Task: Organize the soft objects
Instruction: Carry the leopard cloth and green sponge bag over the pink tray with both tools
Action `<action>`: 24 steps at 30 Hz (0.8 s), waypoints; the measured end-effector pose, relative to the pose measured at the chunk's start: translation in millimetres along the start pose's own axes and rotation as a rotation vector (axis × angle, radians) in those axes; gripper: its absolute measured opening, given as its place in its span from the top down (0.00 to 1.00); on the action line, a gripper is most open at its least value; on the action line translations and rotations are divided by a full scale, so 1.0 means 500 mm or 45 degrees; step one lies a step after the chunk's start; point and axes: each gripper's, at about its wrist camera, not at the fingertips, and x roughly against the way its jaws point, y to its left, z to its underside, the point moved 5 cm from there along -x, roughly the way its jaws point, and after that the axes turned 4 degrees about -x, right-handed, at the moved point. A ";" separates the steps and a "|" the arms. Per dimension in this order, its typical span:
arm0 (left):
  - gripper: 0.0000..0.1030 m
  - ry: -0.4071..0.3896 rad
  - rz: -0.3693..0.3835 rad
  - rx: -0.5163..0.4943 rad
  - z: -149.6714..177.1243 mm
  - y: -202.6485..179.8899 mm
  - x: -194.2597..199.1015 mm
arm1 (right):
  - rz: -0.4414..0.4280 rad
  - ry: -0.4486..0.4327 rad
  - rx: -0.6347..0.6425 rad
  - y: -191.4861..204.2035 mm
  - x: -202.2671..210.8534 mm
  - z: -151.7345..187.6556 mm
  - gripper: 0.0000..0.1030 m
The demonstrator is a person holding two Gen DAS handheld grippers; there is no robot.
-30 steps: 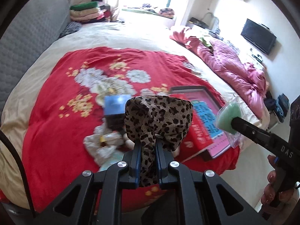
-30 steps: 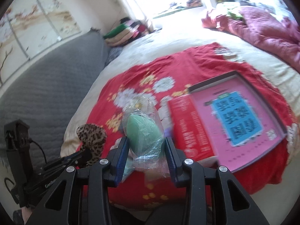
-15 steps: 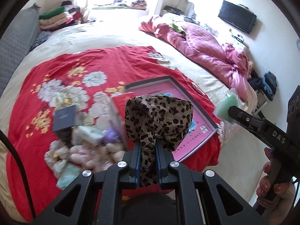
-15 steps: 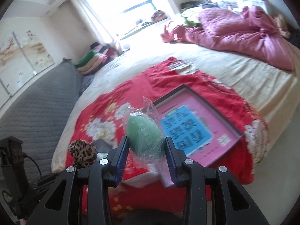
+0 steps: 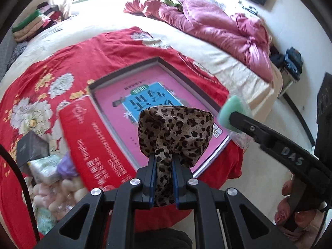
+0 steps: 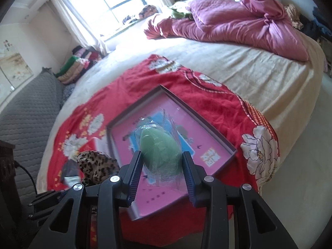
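My left gripper [image 5: 162, 161] is shut on a leopard-print fabric piece [image 5: 175, 130], held above the near edge of a shallow box with a pink and blue lining [image 5: 116, 99]. My right gripper [image 6: 161, 161] is shut on a green sponge in a clear plastic wrap [image 6: 158, 151], also held above the box [image 6: 226, 145]. The sponge [image 5: 229, 112] and right gripper show at the right of the left wrist view. The leopard fabric [image 6: 95, 167] shows at the lower left of the right wrist view.
The box lies on a red floral cloth [image 5: 72, 62] on a cream bed. A red lid [image 5: 97, 143] leans at the box's left. A pile of small soft packets [image 5: 51, 186] and a dark small box [image 5: 31, 147] lie left. A pink quilt [image 6: 238, 18] is bunched at the far right.
Both grippers have swung right from the pile of packets toward the pink-lined box, carrying the leopard fabric and the wrapped sponge. Both grips are unchanged.
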 end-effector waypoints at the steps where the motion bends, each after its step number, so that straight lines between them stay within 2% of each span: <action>1: 0.87 0.013 -0.001 -0.011 -0.002 -0.004 -0.015 | 0.027 0.005 0.010 -0.006 -0.012 0.001 0.61; 8: 0.87 0.095 -0.026 -0.063 -0.002 -0.027 -0.087 | 0.148 0.051 0.080 -0.039 -0.088 0.008 0.61; 13: 0.87 0.134 -0.017 -0.086 -0.002 -0.038 -0.119 | 0.175 0.097 0.073 -0.059 -0.126 0.011 0.61; 24: 0.87 0.186 -0.033 -0.122 -0.011 -0.052 -0.157 | 0.189 0.089 0.058 -0.071 -0.148 0.003 0.59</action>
